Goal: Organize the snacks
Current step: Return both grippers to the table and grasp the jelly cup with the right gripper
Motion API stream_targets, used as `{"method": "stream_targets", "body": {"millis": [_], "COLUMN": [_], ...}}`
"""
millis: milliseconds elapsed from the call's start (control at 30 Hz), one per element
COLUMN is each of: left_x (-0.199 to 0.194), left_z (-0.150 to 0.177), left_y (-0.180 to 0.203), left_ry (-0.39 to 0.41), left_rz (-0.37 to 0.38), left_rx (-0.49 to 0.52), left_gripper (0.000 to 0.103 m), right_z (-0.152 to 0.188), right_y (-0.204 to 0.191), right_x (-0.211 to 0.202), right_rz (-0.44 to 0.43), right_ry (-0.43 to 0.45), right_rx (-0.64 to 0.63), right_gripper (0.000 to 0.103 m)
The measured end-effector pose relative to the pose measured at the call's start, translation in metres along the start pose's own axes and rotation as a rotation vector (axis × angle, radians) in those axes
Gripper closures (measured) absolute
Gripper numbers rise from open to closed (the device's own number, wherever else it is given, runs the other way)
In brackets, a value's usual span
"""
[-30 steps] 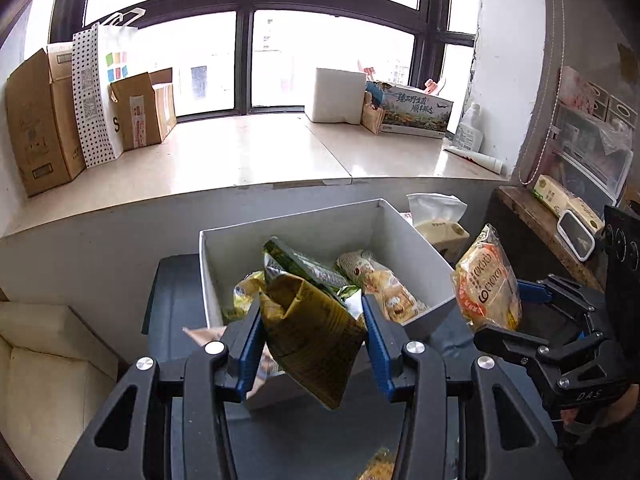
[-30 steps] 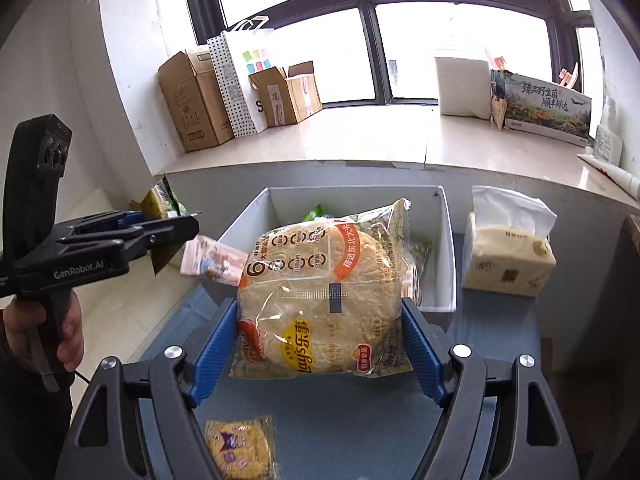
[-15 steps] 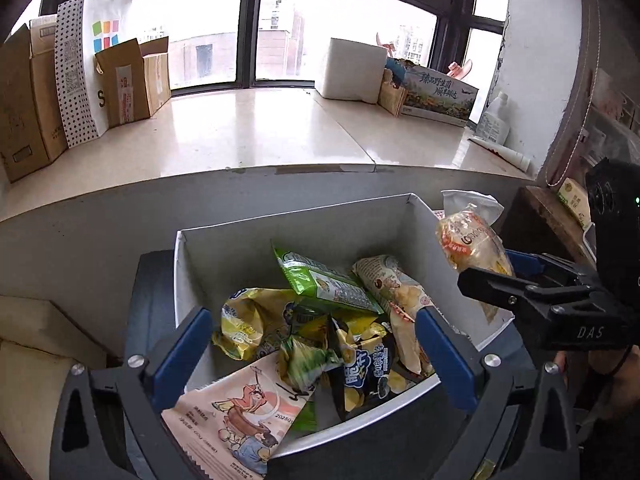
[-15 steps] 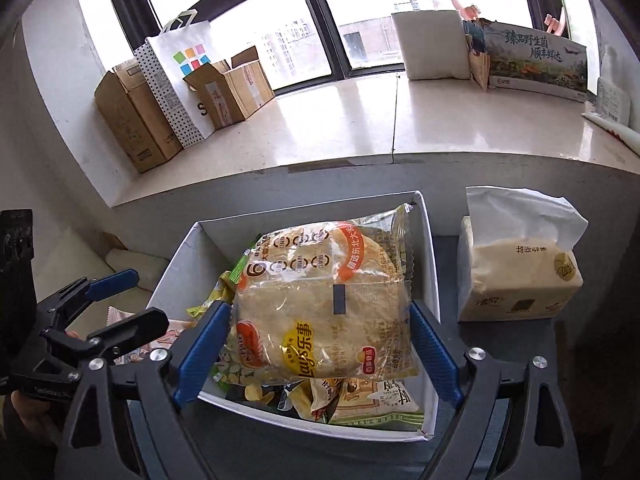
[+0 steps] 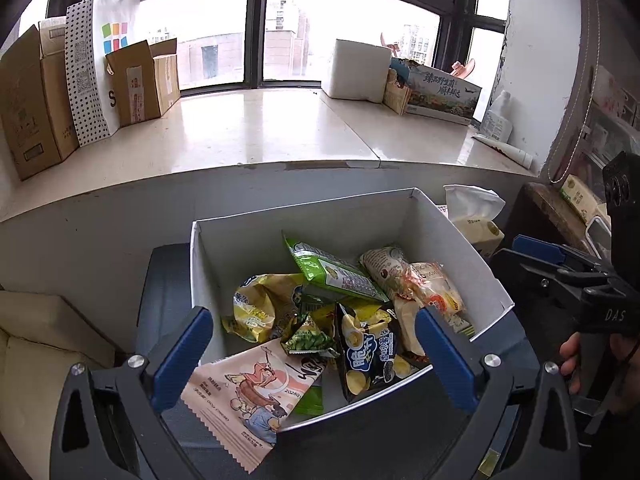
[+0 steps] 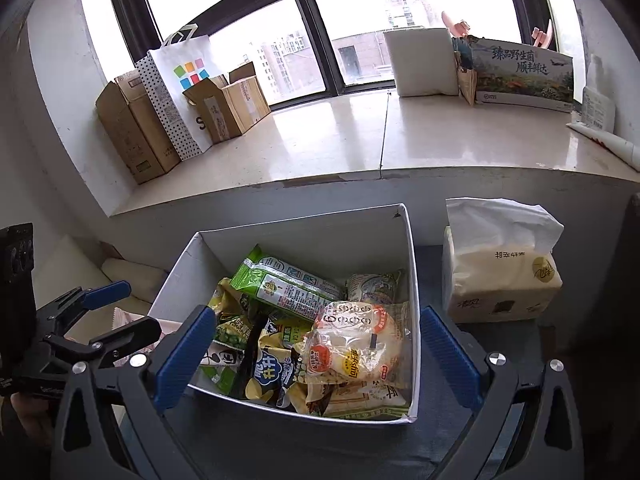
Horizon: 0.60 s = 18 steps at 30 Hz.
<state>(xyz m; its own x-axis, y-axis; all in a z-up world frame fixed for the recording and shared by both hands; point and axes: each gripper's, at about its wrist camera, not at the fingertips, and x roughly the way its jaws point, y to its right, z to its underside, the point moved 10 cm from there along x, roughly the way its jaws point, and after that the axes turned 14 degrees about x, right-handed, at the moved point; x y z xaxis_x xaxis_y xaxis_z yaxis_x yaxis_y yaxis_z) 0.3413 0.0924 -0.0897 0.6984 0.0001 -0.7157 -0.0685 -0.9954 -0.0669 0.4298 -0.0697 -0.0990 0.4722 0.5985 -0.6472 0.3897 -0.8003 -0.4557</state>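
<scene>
While both claws hang over the white box [image 5: 304, 236], the left gripper [image 5: 308, 354] stands spread wide with nothing between its blue pads, and off at the left of the sill sits a dotted paper bag [image 5: 100, 68] with coloured squares beside brown cartons [image 5: 28, 100]. Moving across, a pink illustrated packet [image 5: 248, 396] pokes over the box's near rim; next to it lie a yellow bag [image 5: 264, 304], a green packet [image 5: 332, 272] and a dark chip bag [image 5: 368, 356] with Chinese lettering. The right gripper [image 6: 316, 354] has just been opening; its jaws are far apart and grip nothing, with the round cracker pack [image 6: 356, 348], printed "6" in a row of rings, lying loose in the box below them. Further right, a tissue pack [image 6: 500, 276] stands just beside the box, and up on the sill a printed carton [image 6: 520, 76] reads "臻品野生菌 顺丰鲜达".
</scene>
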Motion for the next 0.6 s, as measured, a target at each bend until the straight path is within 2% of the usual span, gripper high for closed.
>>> {"method": "stream_targets", "body": {"millis": [200,267,400,600], "left_x": [-0.042,-0.059,-0.082,-0.092], "left_z": [0.020,0.033,0.065,0.114], "left_y": [0.018,0.026,0.047,0.076], "left_ry": [0.042,0.056,0.071,0.030], "left_rz": [0.004,0.001,0.043,0.098], "left_rx": [0.057,0.076,0.070,0.023], "left_gripper": [0.000,0.000,0.000,0.000], "right_z": [0.029,0.048,0.094,0.163], "right_y": [-0.009,-0.008,-0.002,0.019], "right_x": [-0.039,-0.053,-0.073,-0.085], "right_rz": [-0.057,-0.044,-0.014,0.084], "right_ry": [0.011,0.011,0.004,-0.022], "right_rx": [-0.012,-0.029,-0.047,-0.073], "right_gripper": [0.000,0.000,0.000,0.000]}}
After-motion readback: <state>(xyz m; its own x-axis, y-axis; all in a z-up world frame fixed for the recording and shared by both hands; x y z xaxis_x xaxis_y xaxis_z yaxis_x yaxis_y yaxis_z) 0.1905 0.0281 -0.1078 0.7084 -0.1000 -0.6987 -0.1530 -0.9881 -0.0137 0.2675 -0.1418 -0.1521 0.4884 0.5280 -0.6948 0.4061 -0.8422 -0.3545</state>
